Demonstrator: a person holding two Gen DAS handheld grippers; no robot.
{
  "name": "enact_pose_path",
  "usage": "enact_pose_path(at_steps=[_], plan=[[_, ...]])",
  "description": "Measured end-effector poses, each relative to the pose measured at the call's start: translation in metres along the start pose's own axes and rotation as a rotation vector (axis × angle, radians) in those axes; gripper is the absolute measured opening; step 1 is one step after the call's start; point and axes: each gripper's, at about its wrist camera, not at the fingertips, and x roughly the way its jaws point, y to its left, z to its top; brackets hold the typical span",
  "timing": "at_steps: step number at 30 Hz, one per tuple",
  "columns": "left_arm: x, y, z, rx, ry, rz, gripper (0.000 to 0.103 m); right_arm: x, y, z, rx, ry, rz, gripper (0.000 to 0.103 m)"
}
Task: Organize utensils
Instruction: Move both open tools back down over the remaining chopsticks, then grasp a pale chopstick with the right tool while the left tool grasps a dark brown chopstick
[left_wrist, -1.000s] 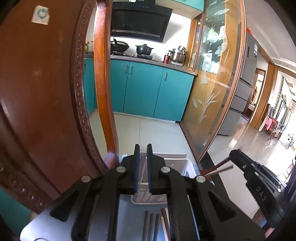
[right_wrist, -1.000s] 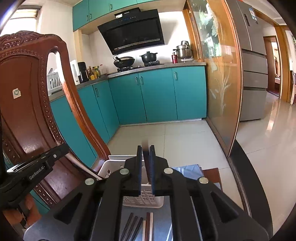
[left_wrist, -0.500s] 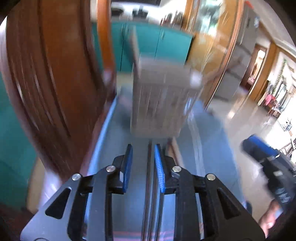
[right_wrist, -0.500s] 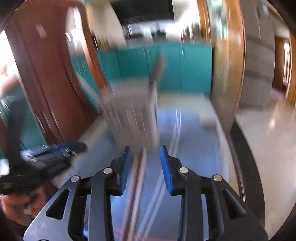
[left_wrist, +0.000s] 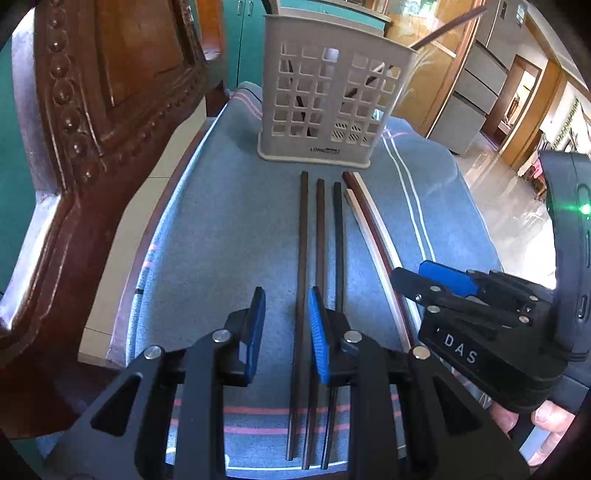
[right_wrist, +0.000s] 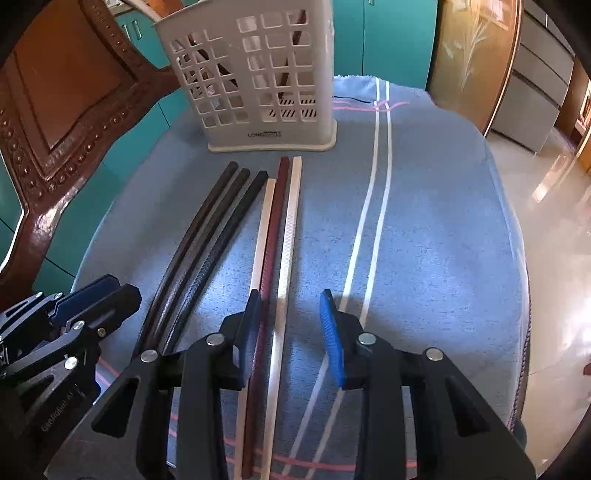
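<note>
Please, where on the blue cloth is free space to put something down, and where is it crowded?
Free: the blue cloth right of its twin white stripes, to the cloth edge; also the strip between the wooden chair and the leftmost chopstick. Crowded: the middle, where six chopsticks lie before the basket, with both tools over them.

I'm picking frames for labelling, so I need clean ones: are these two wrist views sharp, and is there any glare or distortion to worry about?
Left wrist view: sharp, chopsticks and holder crisp; fisheye bends the towel edges; floor glare at right. Right wrist view: also sharp; chopsticks look curved by the lens; bright floor glare at right, gripper shadow on the towel.
</note>
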Motion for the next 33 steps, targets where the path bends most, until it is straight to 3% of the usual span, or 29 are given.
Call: enact_pose_path(at_steps=[6,15,20,26,29,33], plan=[[0.011,-0.006,0.003,0.001,0.020,-0.014,0.025,-0.001,-0.012,-0.002,0.061,0.028,-0.030,0.020],[0.024,-0.007,0.000,0.003,0.045,-0.028,0.025,-0.003,-0.016,-0.002,0.077,0.016,0.032,0.022],[0.028,-0.009,-0.002,0.011,0.048,-0.038,0.025,0.001,-0.002,-0.001,0.020,0.019,-0.006,0.029],[0.029,-0.008,-0.004,0.018,0.051,-0.046,0.025,0.006,0.012,0.004,-0.032,0.007,-0.066,0.030],[0.029,-0.009,-0.005,0.031,0.046,-0.041,0.025,0.006,0.008,0.006,-0.018,0.007,-0.072,0.009],[0.028,-0.009,-0.005,0.031,0.047,-0.044,0.025,0.002,-0.009,0.004,0.050,0.018,-0.030,0.006]])
